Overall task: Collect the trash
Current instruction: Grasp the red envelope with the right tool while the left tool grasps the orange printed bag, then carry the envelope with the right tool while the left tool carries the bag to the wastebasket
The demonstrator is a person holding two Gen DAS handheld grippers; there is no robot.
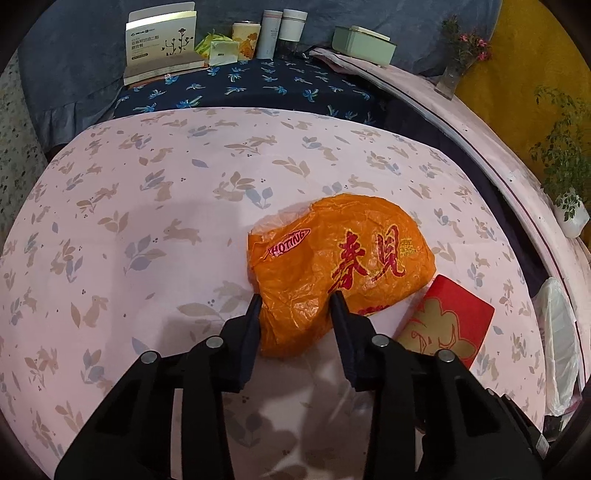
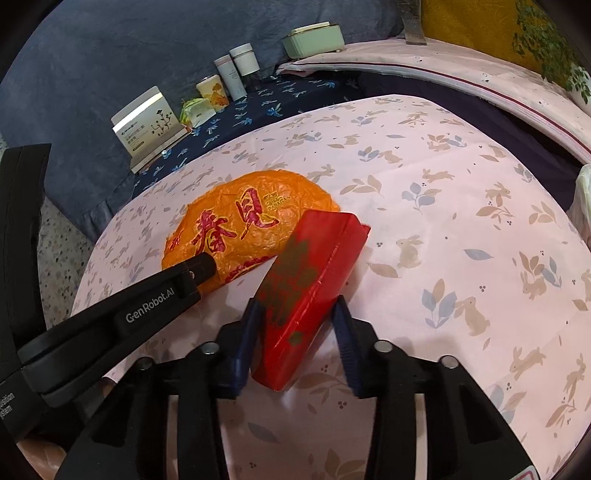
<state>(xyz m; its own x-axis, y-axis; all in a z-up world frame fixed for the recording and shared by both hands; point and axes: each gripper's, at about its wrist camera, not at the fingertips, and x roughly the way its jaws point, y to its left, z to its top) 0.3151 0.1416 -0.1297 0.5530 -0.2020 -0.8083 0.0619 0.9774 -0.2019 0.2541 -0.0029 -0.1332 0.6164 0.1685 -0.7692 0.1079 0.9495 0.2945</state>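
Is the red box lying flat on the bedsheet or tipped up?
Tipped up. The red box stands on one long edge between the right gripper fingers, its gold-printed face tilted.

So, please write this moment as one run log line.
left gripper: on orange plastic bag | right gripper: on red paper box

Setting: a home, apparently a bedroom. Evidence: pink rabbit-print sheet (image 1: 147,206) over a soft surface, navy floral cloth (image 1: 258,86), blue fabric backdrop (image 2: 110,55), jars and canisters (image 1: 280,31), potted plants (image 1: 565,162), terrazzo floor (image 2: 59,251).
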